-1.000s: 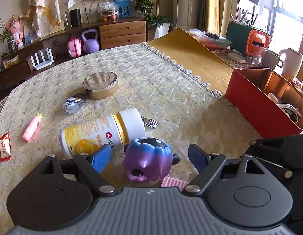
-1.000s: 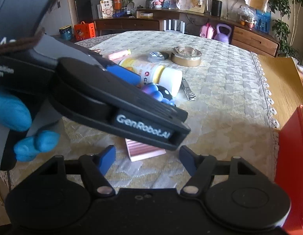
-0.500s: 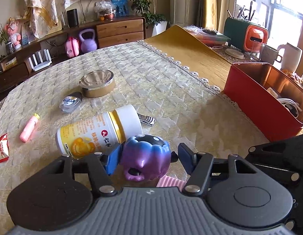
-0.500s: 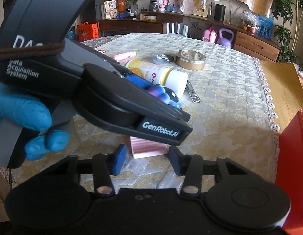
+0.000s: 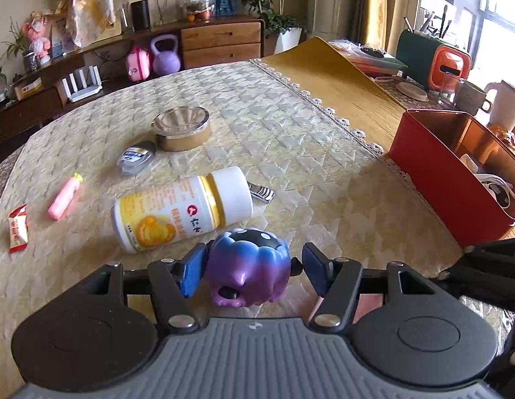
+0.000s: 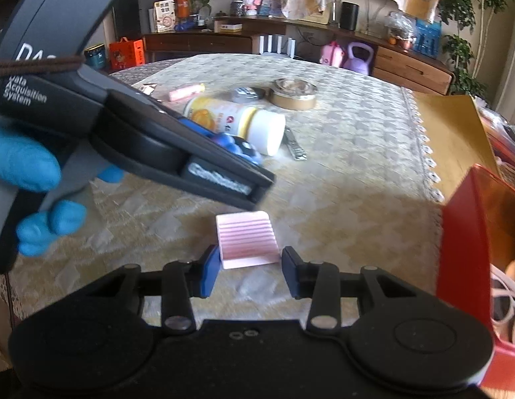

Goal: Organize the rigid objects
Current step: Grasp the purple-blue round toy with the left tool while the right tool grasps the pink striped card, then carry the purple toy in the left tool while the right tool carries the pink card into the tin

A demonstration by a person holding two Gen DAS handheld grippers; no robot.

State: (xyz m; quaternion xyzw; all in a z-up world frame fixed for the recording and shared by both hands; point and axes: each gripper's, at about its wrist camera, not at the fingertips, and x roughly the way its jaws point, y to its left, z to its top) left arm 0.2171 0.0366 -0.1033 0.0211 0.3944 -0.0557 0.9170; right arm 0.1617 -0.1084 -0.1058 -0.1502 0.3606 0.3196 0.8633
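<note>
Gripping the purple toy [image 5: 249, 267] above the bench [image 5: 290, 139], we clamp the left hand-held gripper [image 5: 254, 267] on it. The right hand-held gripper [image 6: 249, 267] has just been closing around the pink ribbed block [image 6: 247, 241]; contact unclear.

Glossy plastic purple toy [image 5: 249, 267], quilted cloth tablecloth [image 5: 290, 153], shiny metal tin [image 5: 182, 128], ribbed pink block [image 6: 246, 239]

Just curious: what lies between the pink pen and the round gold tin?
A small grey case with a blue label, close beside the round gold tin, seen best in the left wrist view.
</note>
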